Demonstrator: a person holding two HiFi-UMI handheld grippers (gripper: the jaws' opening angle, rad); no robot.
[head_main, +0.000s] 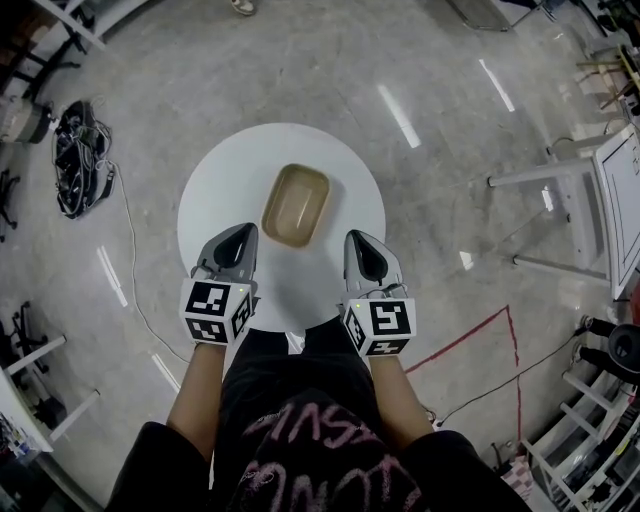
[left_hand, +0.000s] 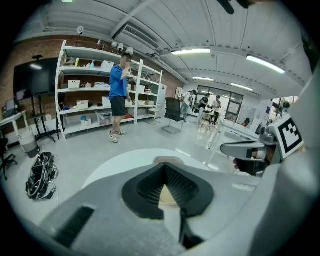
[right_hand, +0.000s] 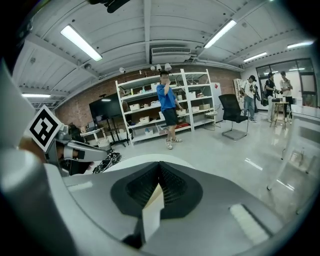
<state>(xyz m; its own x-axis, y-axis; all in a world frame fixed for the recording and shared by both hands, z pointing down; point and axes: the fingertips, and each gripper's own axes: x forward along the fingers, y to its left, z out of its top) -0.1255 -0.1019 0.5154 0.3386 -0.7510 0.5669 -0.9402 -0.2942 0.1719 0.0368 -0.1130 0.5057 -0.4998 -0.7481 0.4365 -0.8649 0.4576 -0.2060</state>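
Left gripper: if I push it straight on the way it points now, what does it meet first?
Most likely the tan tray on the round white table; seen from the left gripper, its rim lies dead ahead of the shut fingers. Its height is unclear, so it might pass over.

Tan dish (head_main: 296, 205): shallow and rectangular, with rounded corners, a raised rim and a flat, slightly darker floor. It stands upright, open side up, near the middle of the round white bench (head_main: 215, 185). Its long axis runs away from the person, the far end turned slightly right.
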